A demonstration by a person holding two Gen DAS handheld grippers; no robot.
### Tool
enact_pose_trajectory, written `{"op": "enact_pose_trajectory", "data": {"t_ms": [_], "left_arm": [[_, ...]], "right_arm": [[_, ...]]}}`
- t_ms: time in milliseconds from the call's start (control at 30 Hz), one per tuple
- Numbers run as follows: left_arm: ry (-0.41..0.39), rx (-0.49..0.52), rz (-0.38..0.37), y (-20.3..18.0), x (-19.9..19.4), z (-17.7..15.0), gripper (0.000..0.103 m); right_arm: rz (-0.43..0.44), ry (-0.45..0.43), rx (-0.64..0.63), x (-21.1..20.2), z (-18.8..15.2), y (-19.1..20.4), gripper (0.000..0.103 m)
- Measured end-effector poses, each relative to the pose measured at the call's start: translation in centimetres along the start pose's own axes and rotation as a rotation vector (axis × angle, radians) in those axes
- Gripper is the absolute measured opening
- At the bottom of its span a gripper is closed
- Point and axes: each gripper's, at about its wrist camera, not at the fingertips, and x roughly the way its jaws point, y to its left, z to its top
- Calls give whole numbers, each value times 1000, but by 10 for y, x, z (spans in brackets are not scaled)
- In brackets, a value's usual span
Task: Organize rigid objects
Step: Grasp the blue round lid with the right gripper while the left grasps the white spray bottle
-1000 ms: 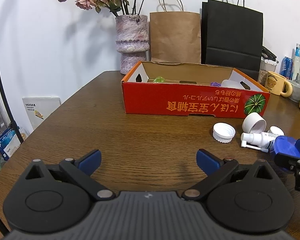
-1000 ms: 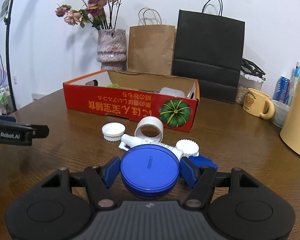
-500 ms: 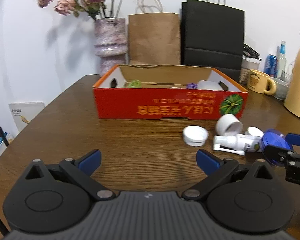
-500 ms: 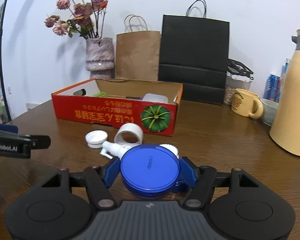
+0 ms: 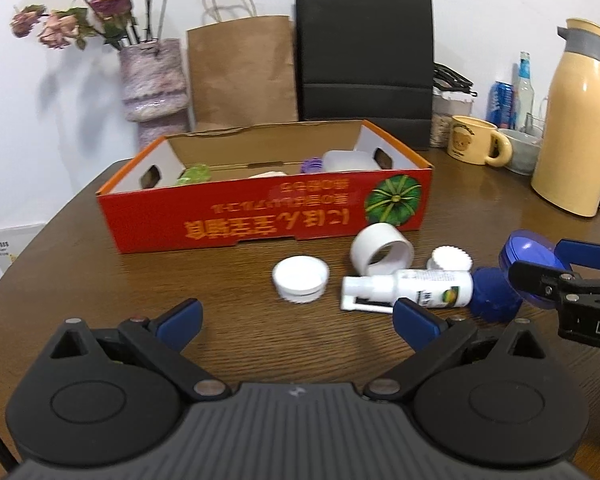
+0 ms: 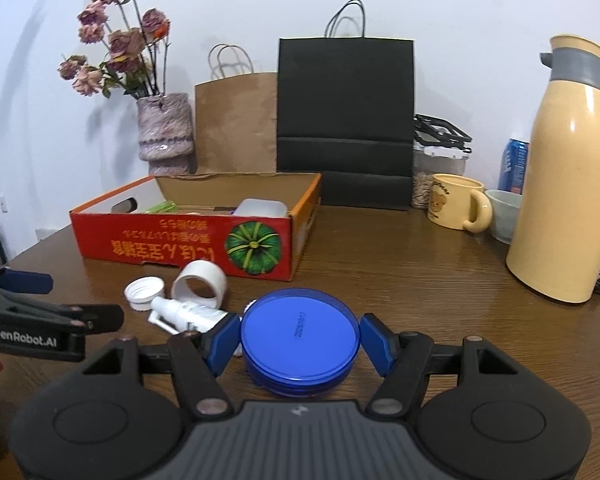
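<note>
My right gripper point(image 6: 300, 340) is shut on a flat round blue lid point(image 6: 300, 334) and holds it just above the wooden table point(image 6: 420, 280). In the left wrist view the same blue lid point(image 5: 528, 256) hangs at the right edge, gripped between that gripper's fingers. My left gripper point(image 5: 296, 318) stands open with nothing between its fingers, just short of a white cap point(image 5: 300, 276). To the cap's right lie a white spray bottle point(image 5: 412, 290), a white ring point(image 5: 382, 250), a ridged white cap point(image 5: 452, 258) and a blue cap point(image 5: 494, 296). Behind them sits the red cardboard box point(image 5: 268, 216) with several small items inside.
A vase of dried flowers point(image 6: 164, 132), a brown paper bag point(image 6: 236, 124) and a black bag point(image 6: 346, 120) line the wall. At the right stand a yellow mug point(image 6: 454, 206), a bowl point(image 6: 502, 212) and a tall cream jug point(image 6: 568, 184).
Both grippers have moved to the right, so the box and loose items have slid left in both views. The blue lid stays gripped; the left gripper stays open.
</note>
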Motion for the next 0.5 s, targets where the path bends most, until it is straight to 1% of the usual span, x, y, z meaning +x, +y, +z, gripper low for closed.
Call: {"op": "enact_pose_trajectory", "data": {"t_ms": [500], "left_arm": [[33,31,-70,-33,26,7,103]], "right_arm": [[-40,-6,34,5,2,-39,65]]}}
